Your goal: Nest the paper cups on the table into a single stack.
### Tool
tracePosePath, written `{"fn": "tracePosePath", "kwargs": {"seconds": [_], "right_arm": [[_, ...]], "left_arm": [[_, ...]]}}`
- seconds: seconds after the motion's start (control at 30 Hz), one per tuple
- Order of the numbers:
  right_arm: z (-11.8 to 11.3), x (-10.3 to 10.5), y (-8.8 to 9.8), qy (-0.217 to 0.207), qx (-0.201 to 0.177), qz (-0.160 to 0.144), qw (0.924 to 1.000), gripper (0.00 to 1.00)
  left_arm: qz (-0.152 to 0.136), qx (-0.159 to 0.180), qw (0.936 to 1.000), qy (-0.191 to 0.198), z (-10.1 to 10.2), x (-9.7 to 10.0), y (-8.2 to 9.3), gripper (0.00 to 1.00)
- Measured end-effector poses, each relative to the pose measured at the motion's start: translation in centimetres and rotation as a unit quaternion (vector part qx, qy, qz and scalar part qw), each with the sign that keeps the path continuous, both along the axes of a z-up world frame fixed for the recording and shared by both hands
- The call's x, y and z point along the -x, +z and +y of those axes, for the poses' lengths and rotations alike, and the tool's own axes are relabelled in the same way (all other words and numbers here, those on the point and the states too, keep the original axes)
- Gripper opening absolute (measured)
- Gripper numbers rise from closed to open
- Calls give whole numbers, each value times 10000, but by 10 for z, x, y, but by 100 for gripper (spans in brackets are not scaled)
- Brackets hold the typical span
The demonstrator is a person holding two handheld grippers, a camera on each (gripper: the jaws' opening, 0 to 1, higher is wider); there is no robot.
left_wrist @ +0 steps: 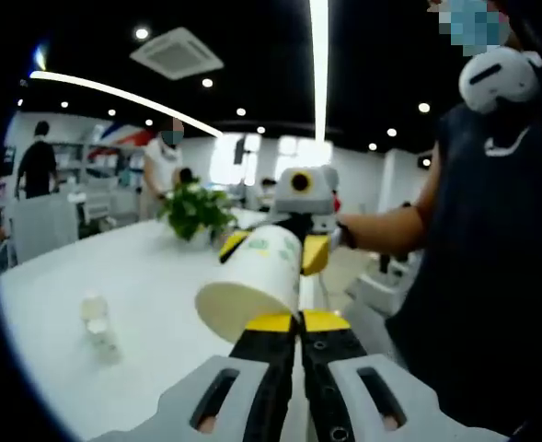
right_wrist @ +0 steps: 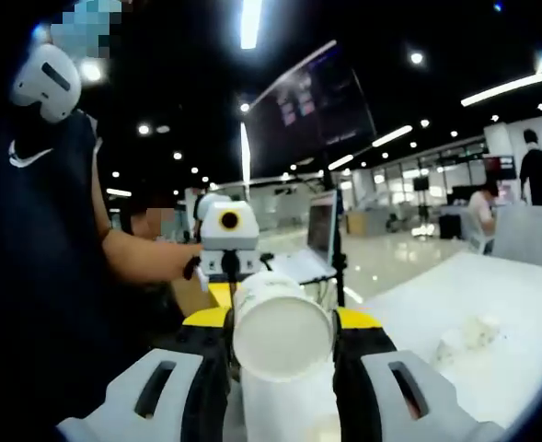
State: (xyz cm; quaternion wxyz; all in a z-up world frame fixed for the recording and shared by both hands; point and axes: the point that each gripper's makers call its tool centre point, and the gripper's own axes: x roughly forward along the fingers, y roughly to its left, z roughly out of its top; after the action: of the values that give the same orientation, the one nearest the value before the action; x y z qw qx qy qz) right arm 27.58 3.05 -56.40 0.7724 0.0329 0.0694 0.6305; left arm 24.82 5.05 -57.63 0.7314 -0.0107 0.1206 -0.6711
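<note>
Holding one paper cup (left_wrist: 252, 285) sideways in my right gripper (left_wrist: 275, 247), above the white counter (left_wrist: 142, 276).
Left gripper view: my left gripper (left_wrist: 296, 322) is closed, empty, below the cup's rim. Right gripper view: right gripper (right_wrist: 280, 324) clamps the thin, light cup (right_wrist: 280, 327); grip the wall gently, it crushes.

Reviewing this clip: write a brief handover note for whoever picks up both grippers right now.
Right gripper: shut on a white paper cup, held on its side, base toward its camera. In the left gripper view that cup shows its open mouth toward the left gripper, whose jaws are together and empty, right at the cup's rim.

On the white table: another small white paper cup lies left of the grippers; the right gripper view shows pale cup-like shapes, too blurred to count.

Done: one cup lifted. Left: gather the table cups and nest all into one stack.
</note>
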Motion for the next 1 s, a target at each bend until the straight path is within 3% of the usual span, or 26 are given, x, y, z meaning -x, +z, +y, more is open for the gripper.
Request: {"fn": "tracePosePath", "kwargs": {"seconds": [0.07, 0.2, 0.4, 0.53, 0.73, 0.9, 1.0], "right_arm": [[-1, 0, -2, -19, -10, -6, 10000, 40], [-2, -1, -4, -28, -47, -2, 10000, 39], [-1, 1, -8, 20, 47, -18, 10000, 39], [-1, 1, -10, -19, 106, 25, 9999, 41], [-6, -10, -12, -282, 145, 4, 9995, 53], [-18, -22, -26, -602, 420, -96, 9973, 73], [-25, -26, -31, -756, 468, -71, 9960, 83]], "left_arm": [[28, 2, 10000, 33, 0, -1, 0, 0], [120, 417, 9989, 148, 2, -5, 17, 0], [280, 314, 9991, 98, 2, -3, 14, 0], [278, 46, 9996, 50, 1, -2, 13, 0], [185, -519, 9985, 52, 0, -7, 9, 0], [156, -842, 9962, 132, -1, -15, 15, 0], [149, -1347, 9907, 104, 0, -17, 11, 0]]}}
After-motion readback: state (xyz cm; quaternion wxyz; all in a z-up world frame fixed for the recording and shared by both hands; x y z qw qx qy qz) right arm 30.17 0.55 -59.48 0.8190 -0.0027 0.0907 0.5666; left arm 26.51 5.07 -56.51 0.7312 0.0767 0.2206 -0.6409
